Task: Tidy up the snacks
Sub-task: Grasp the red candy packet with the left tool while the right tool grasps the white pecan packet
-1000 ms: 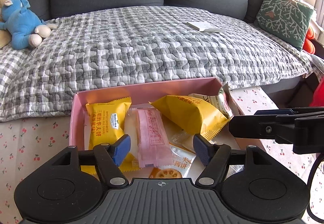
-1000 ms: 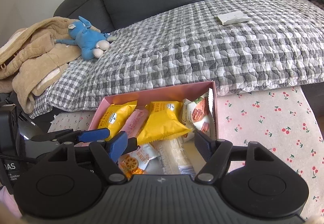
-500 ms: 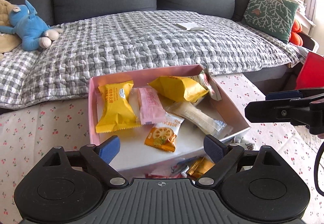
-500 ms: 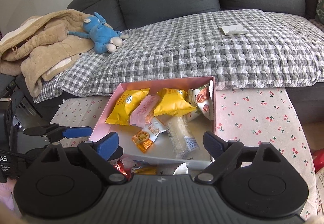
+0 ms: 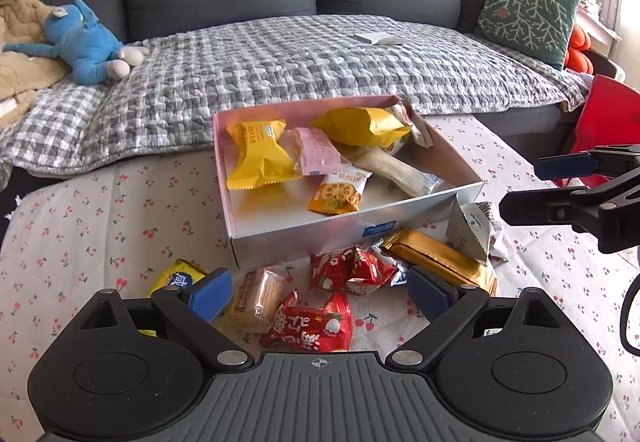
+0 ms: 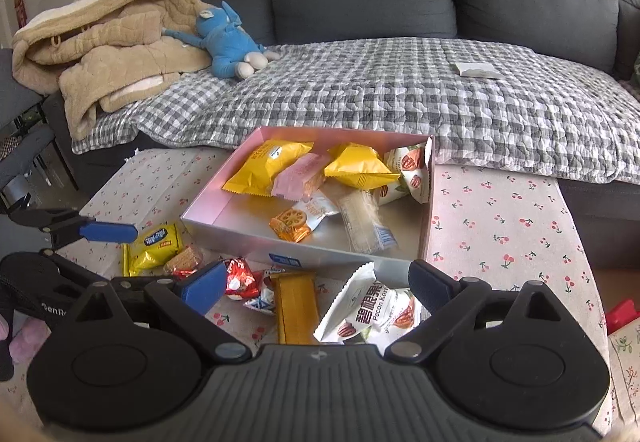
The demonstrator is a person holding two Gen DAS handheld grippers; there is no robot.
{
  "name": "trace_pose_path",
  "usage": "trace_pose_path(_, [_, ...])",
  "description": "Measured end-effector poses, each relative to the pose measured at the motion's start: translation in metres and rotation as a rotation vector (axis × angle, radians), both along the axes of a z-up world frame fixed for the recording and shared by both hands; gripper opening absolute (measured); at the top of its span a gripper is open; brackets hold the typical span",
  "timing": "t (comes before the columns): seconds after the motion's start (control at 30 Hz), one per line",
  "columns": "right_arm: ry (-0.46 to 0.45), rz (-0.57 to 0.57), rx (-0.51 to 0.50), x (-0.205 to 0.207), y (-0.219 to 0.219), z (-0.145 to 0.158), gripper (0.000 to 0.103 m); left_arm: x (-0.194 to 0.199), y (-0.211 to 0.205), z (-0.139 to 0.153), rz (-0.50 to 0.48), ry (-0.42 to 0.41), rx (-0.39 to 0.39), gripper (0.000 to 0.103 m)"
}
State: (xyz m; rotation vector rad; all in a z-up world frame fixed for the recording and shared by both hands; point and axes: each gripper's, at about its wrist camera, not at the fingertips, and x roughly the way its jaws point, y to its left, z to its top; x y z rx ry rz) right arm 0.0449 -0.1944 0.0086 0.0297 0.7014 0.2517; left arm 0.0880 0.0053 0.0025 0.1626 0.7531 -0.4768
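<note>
A pink box with silver walls [image 5: 352, 230] [image 6: 320, 250] sits on the cherry-print cloth and holds several snack packets: yellow, pink, orange and a clear-wrapped bar. Loose snacks lie in front of it: red packets [image 5: 312, 326], a gold bar [image 5: 436, 258] [image 6: 298, 306], a white pecan packet [image 5: 476, 230] [image 6: 372, 310], a yellow packet [image 5: 176, 278] [image 6: 156, 242] and a biscuit pack [image 5: 256, 294]. My left gripper [image 5: 319, 292] hovers over the loose pile, jaws opening, gripping nothing. My right gripper [image 6: 317, 285] hovers over the gold bar and pecan packet, jaws opening, also gripping nothing.
Behind the table is a dark sofa with a grey checked quilt [image 5: 280, 58]. On it lie a blue plush toy [image 5: 88, 42], a beige blanket [image 6: 104, 46], a white paper [image 6: 478, 69] and a green cushion [image 5: 528, 18]. A red object [image 5: 604, 110] stands at the right.
Both grippers drew back from over the box and their jaws widened. The loose snacks in front of the box came into view beneath them.
</note>
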Motion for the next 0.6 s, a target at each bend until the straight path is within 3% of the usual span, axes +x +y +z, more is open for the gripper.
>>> trace_pose_path(0.37, [0.024, 0.141, -0.088, -0.017, 0.02, -0.028, 0.094, -0.014, -0.005, -0.023, -0.09, -0.013, 0.019, 0.096])
trace_pose_path(0.6, [0.051, 0.024, -0.032, -0.005, -0.005, -0.038, 0.089, -0.011, -0.004, -0.035, -0.091, 0.009, -0.014, 0.093])
